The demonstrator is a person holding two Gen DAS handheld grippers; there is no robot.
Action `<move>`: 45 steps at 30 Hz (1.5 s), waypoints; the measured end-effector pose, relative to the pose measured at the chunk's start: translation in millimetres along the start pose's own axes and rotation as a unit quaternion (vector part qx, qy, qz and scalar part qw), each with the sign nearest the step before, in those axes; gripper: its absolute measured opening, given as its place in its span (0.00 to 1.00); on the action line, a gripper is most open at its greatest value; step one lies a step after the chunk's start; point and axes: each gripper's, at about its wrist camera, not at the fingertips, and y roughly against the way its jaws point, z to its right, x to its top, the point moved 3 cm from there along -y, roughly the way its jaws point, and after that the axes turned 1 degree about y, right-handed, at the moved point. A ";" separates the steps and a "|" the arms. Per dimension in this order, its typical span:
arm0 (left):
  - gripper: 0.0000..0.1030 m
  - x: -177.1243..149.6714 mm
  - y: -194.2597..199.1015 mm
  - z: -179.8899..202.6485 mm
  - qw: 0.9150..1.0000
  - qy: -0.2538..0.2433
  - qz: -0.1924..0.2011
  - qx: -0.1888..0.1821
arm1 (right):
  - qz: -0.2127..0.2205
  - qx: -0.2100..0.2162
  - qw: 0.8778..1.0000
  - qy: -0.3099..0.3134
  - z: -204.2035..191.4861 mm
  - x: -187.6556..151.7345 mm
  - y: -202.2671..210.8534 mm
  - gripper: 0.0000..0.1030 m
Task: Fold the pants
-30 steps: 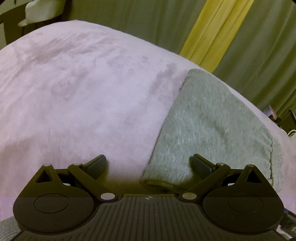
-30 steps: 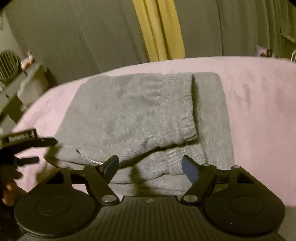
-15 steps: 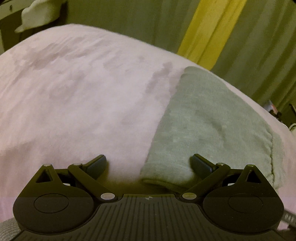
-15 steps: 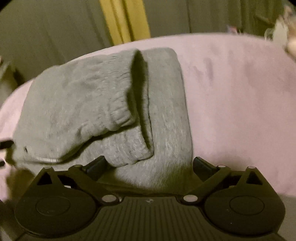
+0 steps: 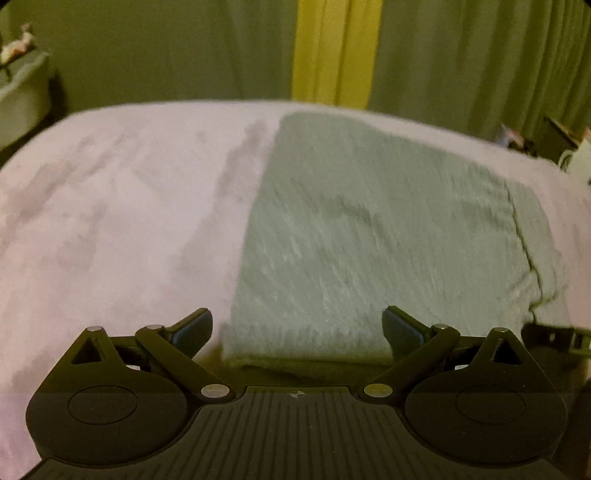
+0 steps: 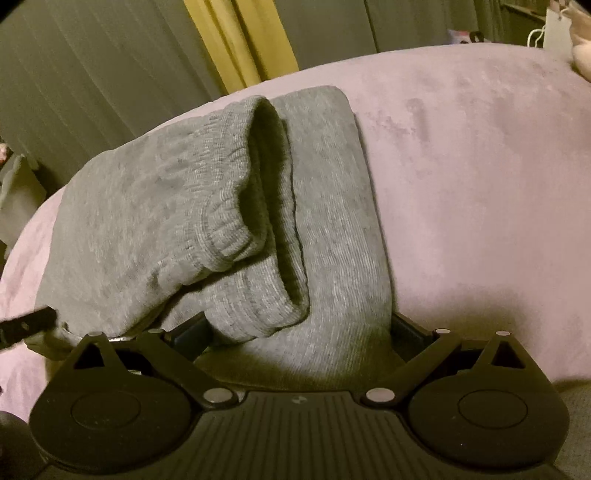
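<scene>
Grey sweatpants [image 5: 369, 240] lie folded in a thick stack on a pink bed cover [image 5: 110, 203]. My left gripper [image 5: 297, 332] is open, and the stack's near left corner sits between its fingers. The tip of the other gripper [image 5: 554, 338] pokes in at the right. In the right wrist view the pants [image 6: 147, 229] show a ribbed elastic band [image 6: 229, 236] curled on top. My right gripper [image 6: 301, 332] is open wide, with the near right end of the stack lying between its fingers. A left finger [image 6: 26, 325] shows at the left edge.
Grey-green curtains with a yellow strip [image 5: 332, 51] hang behind the bed. A shelf with small items [image 5: 22, 85] stands at the far left. Bags and clutter [image 6: 554, 29] sit past the bed's far right. Bare pink cover [image 6: 480, 184] stretches right of the pants.
My left gripper rolled and slid right, so the pants' corner now lies between its fingers. My right gripper opened wider and sank to the stack's near right end.
</scene>
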 end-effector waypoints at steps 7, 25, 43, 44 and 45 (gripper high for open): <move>1.00 -5.4 -11.2 -10.8 0.999 0.027 -0.038 -0.004 | 0.002 -0.007 1.000 0.016 -2.8 -0.6 -1.8 0.96; 1.00 -7.3 -25.6 -25.7 0.993 0.093 -0.065 -0.031 | 0.013 -0.015 0.999 0.029 -5.8 -1.8 9.2 0.96; 1.00 35.8 -18.8 -46.8 0.997 0.066 -0.009 -0.043 | 0.074 0.006 0.997 0.022 5.3 52.7 8.2 0.96; 1.00 44.7 -23.7 -47.3 0.997 0.054 -0.007 -0.049 | 0.079 0.009 0.996 0.025 9.5 54.9 9.6 0.96; 1.00 52.3 -28.8 -46.9 0.997 0.045 -0.008 -0.059 | 0.074 0.026 0.997 0.020 13.7 57.2 6.9 0.96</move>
